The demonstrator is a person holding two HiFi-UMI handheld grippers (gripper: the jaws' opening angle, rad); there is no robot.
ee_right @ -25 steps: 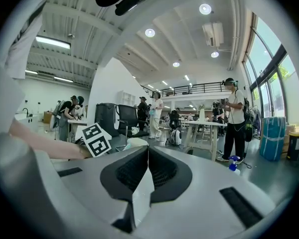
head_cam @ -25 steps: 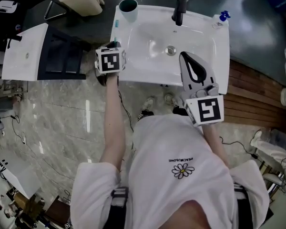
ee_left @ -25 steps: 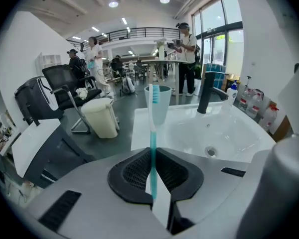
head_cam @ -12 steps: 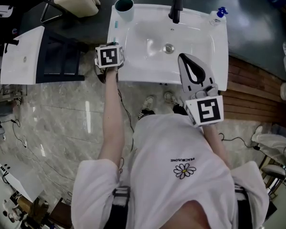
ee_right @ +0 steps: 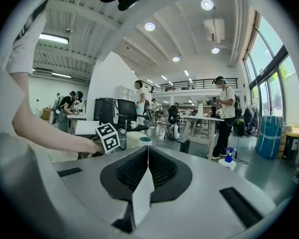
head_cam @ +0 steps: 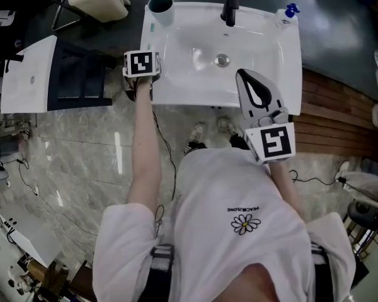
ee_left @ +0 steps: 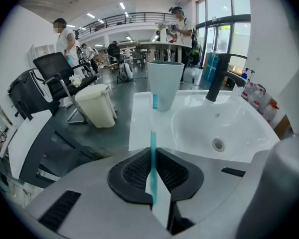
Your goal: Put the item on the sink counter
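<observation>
Left gripper view, slim teal toothbrush, head pointing away, pinched by left hand-held gripper, right hand-held gripper closed.

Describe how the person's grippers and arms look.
The left gripper and right gripper are grey shells with black ribbed pads; each carries a white cube with black square markers. The person wears a white short-sleeved T-shirt with a daisy print; forearms are bare.
</observation>
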